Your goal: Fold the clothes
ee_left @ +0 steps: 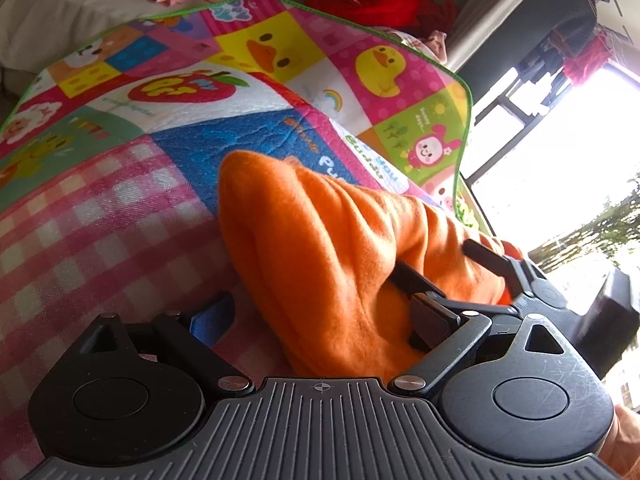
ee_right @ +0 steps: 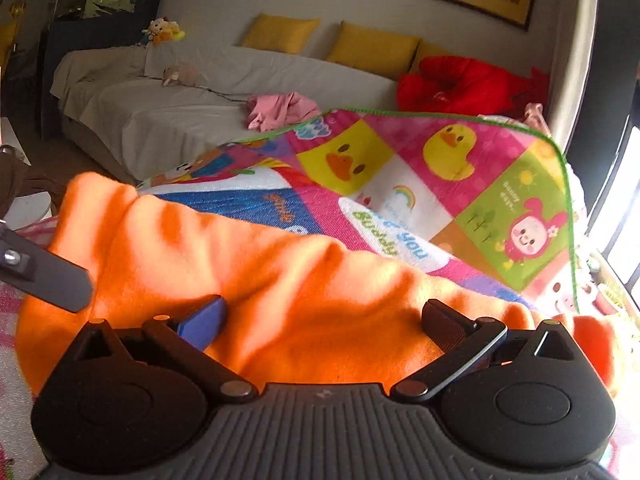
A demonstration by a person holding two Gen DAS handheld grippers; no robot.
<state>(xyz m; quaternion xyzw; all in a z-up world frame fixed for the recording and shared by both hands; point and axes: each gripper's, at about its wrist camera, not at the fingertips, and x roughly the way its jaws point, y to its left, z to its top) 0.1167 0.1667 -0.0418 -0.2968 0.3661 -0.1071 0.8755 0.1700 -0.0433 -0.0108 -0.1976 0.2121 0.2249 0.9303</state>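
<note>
Cartoon-print play mat (ee_right: 440, 184) carried the orange fleece garment (ee_right: 304, 300), bunched between both grippers; left gripper (ee_left: 320, 312) and right gripper (ee_right: 324, 320) fingers stood apart, unclamped.

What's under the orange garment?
The orange garment lies on the cartoon play mat, with pink checked fabric beneath its near side. Anything else directly beneath it is covered. Both hand-held grippers, left and right, are open around its folds.
</note>
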